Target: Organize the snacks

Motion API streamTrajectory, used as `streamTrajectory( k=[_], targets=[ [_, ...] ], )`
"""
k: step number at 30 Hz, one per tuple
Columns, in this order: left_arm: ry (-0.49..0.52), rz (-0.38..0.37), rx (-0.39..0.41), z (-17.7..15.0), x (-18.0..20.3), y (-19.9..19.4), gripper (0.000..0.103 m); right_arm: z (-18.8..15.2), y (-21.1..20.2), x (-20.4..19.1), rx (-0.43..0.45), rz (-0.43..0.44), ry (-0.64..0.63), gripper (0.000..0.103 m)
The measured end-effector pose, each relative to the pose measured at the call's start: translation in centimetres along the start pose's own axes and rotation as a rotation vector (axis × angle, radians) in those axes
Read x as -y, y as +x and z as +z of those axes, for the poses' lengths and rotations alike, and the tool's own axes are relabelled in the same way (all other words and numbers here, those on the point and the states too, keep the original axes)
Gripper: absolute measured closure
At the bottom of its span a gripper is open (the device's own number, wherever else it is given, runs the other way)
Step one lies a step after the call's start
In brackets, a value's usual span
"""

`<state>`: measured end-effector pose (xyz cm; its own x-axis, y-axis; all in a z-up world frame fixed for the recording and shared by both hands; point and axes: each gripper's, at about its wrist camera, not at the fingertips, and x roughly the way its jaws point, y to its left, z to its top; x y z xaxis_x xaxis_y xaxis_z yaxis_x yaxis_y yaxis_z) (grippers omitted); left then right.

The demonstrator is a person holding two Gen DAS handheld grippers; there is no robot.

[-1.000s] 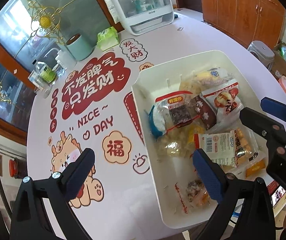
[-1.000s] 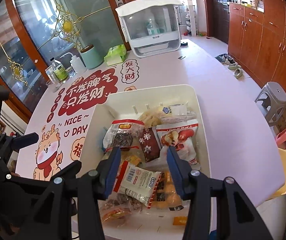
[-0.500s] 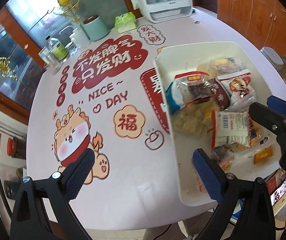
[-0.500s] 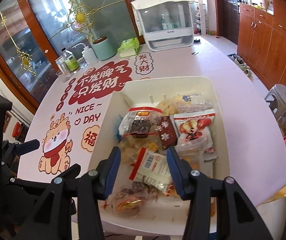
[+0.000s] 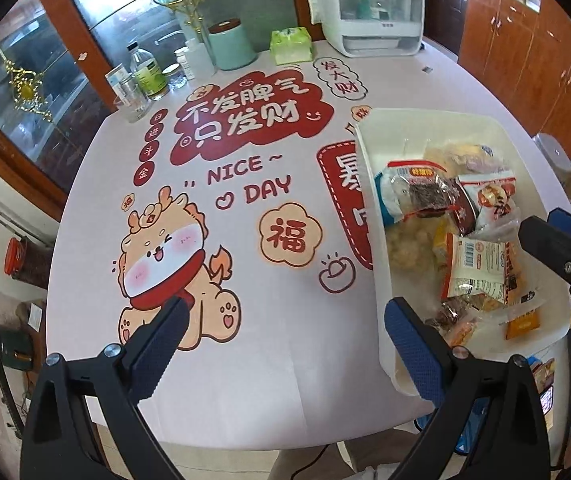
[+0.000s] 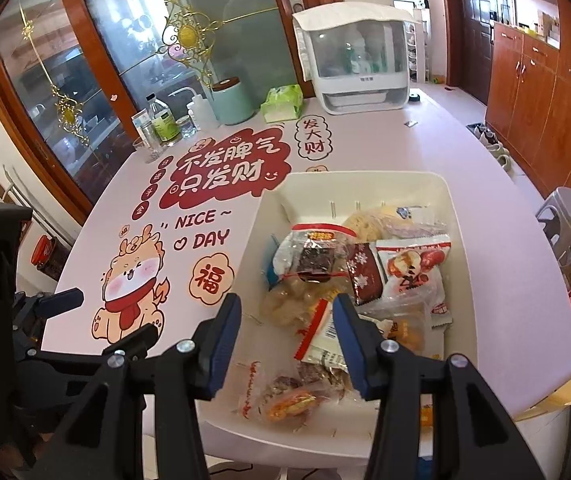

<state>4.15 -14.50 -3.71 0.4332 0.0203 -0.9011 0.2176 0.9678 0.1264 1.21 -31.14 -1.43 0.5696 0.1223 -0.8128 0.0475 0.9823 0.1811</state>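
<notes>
Left wrist view first: the left gripper (image 5: pixel 281 340) hangs over the table (image 5: pixel 285 380) with its jaws spread wide and nothing between them, only the printed cartoon dragon (image 5: pixel 169 268) and the tablecloth below. The white bin (image 5: pixel 369 200) sits to the right, its near wall just by the right-hand blue pad, and it is heaped with snacks: a clear bag with a red header (image 5: pixel 413 188), a red-and-white packet (image 5: pixel 493 196), a white packet with a barcode (image 5: pixel 473 268) and an orange sachet (image 5: pixel 523 320) near the bin's front corner. At the far right edge the right gripper's dark finger (image 5: pixel 557 256) pokes in above the bin. Along the table's back edge stand a mint canister (image 5: pixel 231 46), a green tissue pack (image 5: pixel 290 45), a bottle (image 5: pixel 147 74) and a white covered rack (image 5: pixel 369 12).

Over to the right wrist view: the right gripper (image 6: pixel 287 320) is poised over the front part of the bin (image 6: pixel 365 188), jaws partly apart, gripping nothing; the barcode packet (image 6: pixel 321 336) lies below, partly hidden by the right-hand finger. Behind it sit the clear bag (image 6: pixel 313 256), a dark red snowflake packet (image 6: pixel 365 276) and the red-and-white packet (image 6: pixel 409 268); a wrapped orange snack (image 6: pixel 289 402) lies close to the bin's near wall. The left gripper (image 6: pixel 59 302) shows at the left edge, off to the side of the bin
</notes>
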Motion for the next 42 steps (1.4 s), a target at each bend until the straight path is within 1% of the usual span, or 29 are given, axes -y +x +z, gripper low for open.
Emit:
streamTrajectory(
  k=[5,8,10,14,31,42],
  targets=[
    [-0.057,-0.007,0.037,0.3,-1.8,-1.2,0.005,0.3,-0.8,-1.7,0.011,-0.002,-0.034,0.055],
    [-0.076,0.002,0.081,0.3,-2.5,-2.2,0.005,0.3,-1.0,-2.7,0.008,0.003,-0.054,0.055],
    [-0.091,-0.007,0.098,0.1,-2.8,-2.8,0.005,0.2,-1.1,-3.3,0.003,0.002,-0.072,0.055],
    [-0.118,-0.018,0.119,-0.3,-3.3,-3.5,0.005,-0.1,-1.2,-4.0,-0.009,0.003,-0.092,0.055],
    [-0.171,-0.044,0.148,-2.4,-4.6,-4.5,0.005,-1.1,-1.7,-6.2,-0.025,0.034,-0.129,0.054],
    [-0.185,-0.051,0.157,-2.8,-5.0,-4.7,0.005,-1.2,-1.7,-6.2,-0.030,0.035,-0.127,0.054]
  ],
)
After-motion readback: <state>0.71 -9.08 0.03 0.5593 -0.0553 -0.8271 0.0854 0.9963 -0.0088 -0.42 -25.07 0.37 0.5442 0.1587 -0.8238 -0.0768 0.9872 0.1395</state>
